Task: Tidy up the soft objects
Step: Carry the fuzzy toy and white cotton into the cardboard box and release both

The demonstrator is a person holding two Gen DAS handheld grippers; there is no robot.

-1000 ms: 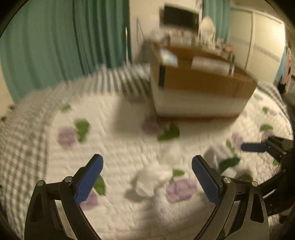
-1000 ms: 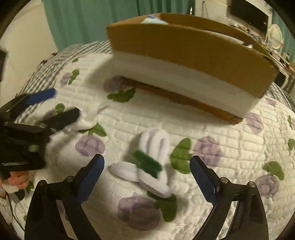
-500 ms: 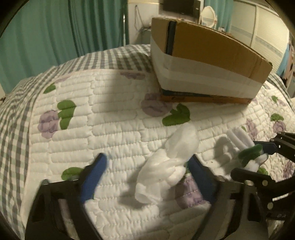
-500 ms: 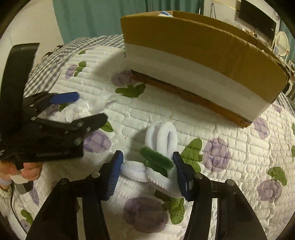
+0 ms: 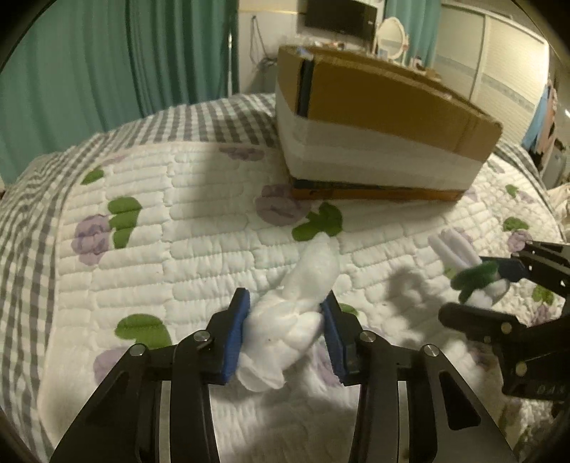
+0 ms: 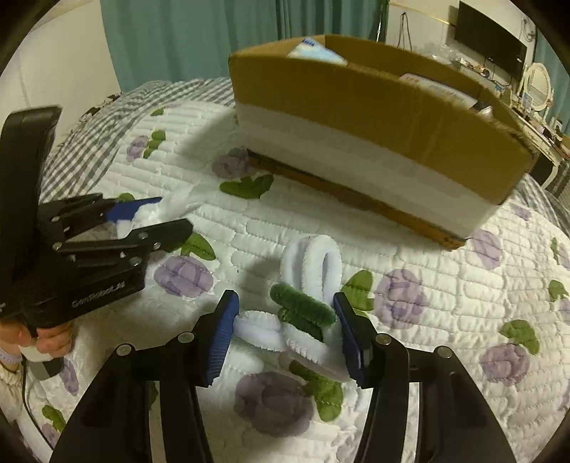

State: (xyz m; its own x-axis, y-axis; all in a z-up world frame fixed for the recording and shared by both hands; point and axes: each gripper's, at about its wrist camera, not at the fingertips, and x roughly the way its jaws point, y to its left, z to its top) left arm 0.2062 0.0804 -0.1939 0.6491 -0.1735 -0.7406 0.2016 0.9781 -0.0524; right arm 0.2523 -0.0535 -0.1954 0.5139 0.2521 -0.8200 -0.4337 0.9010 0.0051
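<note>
My left gripper (image 5: pixel 285 331) is shut on a crumpled white cloth (image 5: pixel 302 299) that lies on the quilted bed; the gripper also shows at the left of the right wrist view (image 6: pixel 156 217). My right gripper (image 6: pixel 285 327) is shut on a white fuzzy looped item with a green fuzzy band (image 6: pixel 302 310), still resting on the quilt; the item also shows at the right of the left wrist view (image 5: pixel 466 270). A cardboard box (image 6: pixel 374 117) with a white lower band stands behind both.
The floral quilt (image 5: pixel 178 231) covers the bed, with a grey checked border (image 5: pixel 32 213) at the left. Teal curtains (image 5: pixel 107 53) hang behind. A dresser with a round mirror (image 5: pixel 392 32) and a TV stand at the back.
Both grippers have closed: the left around the white cloth, the right around the white and green fuzzy item. Both were wide open a second ago.
</note>
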